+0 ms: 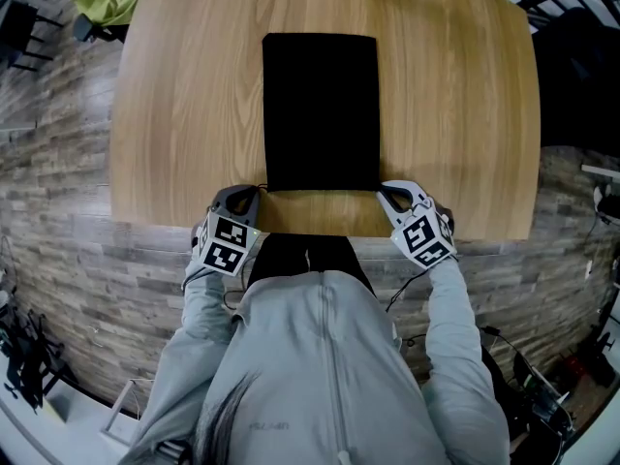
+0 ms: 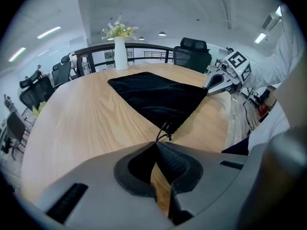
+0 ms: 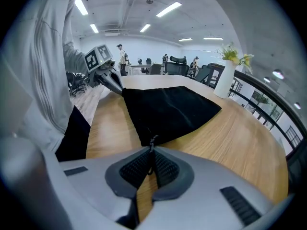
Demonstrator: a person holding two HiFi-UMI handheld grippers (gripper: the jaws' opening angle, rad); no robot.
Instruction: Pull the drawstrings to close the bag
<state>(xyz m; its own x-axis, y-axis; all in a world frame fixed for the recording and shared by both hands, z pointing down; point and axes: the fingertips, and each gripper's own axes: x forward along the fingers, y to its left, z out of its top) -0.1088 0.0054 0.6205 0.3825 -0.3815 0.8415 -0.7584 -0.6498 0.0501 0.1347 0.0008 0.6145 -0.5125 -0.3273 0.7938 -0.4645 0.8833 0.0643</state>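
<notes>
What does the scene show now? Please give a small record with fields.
surface: wooden table
item: black bag, lying flat, near edge not yet gathered
left claw: shut on left drawstring, at the bag's near left corner
right claw: shut on right drawstring, at the near right corner
far edge: white vase with flowers

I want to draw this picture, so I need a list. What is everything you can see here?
bag: one, black, flat on the table
left drawstring: one, black, bag's near left corner
right drawstring: one, black, bag's near right corner
table: one, light wood, under the bag
vase: one, white, with flowers, table's far edge
office chairs: several, black, beyond the table
left gripper: one, grey, shut on the left drawstring
right gripper: one, grey, shut on the right drawstring
sleeves: two, light grey, behind the grippers
</notes>
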